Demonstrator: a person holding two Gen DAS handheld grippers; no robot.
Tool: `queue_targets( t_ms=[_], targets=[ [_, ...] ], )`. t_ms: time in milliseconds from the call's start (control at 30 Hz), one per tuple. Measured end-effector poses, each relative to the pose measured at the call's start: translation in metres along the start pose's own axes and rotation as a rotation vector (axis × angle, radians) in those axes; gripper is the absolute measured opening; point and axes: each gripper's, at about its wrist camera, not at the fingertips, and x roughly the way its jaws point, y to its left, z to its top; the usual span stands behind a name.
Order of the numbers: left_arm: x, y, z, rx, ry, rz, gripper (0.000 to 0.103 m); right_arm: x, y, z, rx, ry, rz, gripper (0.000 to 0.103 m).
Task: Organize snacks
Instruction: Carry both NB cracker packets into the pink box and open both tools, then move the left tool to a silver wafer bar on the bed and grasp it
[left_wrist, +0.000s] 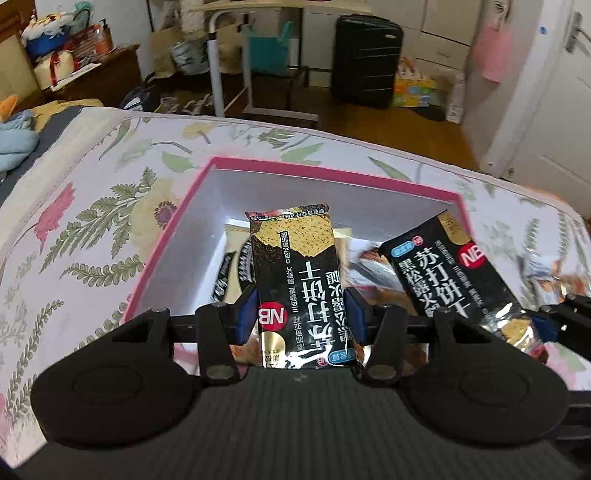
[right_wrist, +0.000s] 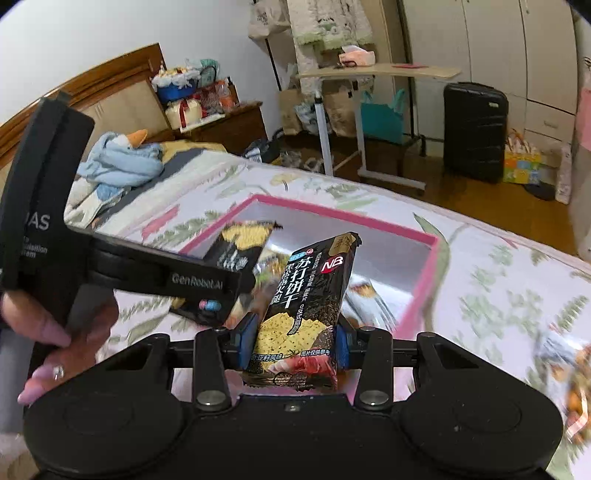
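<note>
I see one black cracker packet clamped upright between my left tongs, another tilted in my right tongs, both above the pink-rimmed box.

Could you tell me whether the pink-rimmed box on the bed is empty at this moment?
No: in the left wrist view the pink-rimmed box already has snack packets lying on its floor, behind the cracker packet held over it.
</note>
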Motion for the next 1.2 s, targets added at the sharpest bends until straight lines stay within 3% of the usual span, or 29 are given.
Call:
queue_targets(
  t_ms=[100,233,300,333,533,767,967,1033,1100,1200],
  targets=[
    [0.018,0.006,0.005,-0.008,0.008,0.021,0.048,0.027,0.000,-0.001,-0.010,0.026,-0.027,0.046],
    [0.032,0.008,0.003,-0.004,0.051,0.006,0.052,0.045,-0.004,-0.007,-0.015,-0.001,-0.048,0.050],
    [0.027,0.006,-0.002,0.007,0.029,0.002,0.059,0.044,-0.007,-0.012,0.012,-0.027,-0.074,0.071],
    [0.023,0.005,-0.005,0.015,0.014,0.000,0.065,0.043,-0.007,-0.013,0.016,-0.037,-0.088,0.075],
    [-0.012,-0.005,-0.015,0.040,-0.050,-0.093,0.066,-0.013,-0.005,-0.024,0.013,-0.100,-0.142,0.077],
    [-0.045,-0.045,-0.035,0.085,-0.054,-0.289,0.067,-0.091,-0.052,-0.062,0.194,-0.125,-0.222,0.077],
    [-0.050,-0.095,-0.056,0.143,0.063,-0.473,0.067,-0.137,-0.084,-0.106,0.334,-0.178,-0.258,0.077],
    [-0.047,-0.116,-0.065,0.169,0.086,-0.485,0.067,-0.142,-0.092,-0.116,0.352,-0.167,-0.281,0.076],
    [-0.041,-0.137,-0.077,0.194,0.129,-0.494,0.067,-0.146,-0.104,-0.127,0.396,-0.149,-0.280,0.068],
    [-0.017,-0.160,-0.095,0.124,0.296,-0.495,0.070,-0.149,-0.117,-0.151,0.487,-0.144,-0.287,0.066]
  ],
)
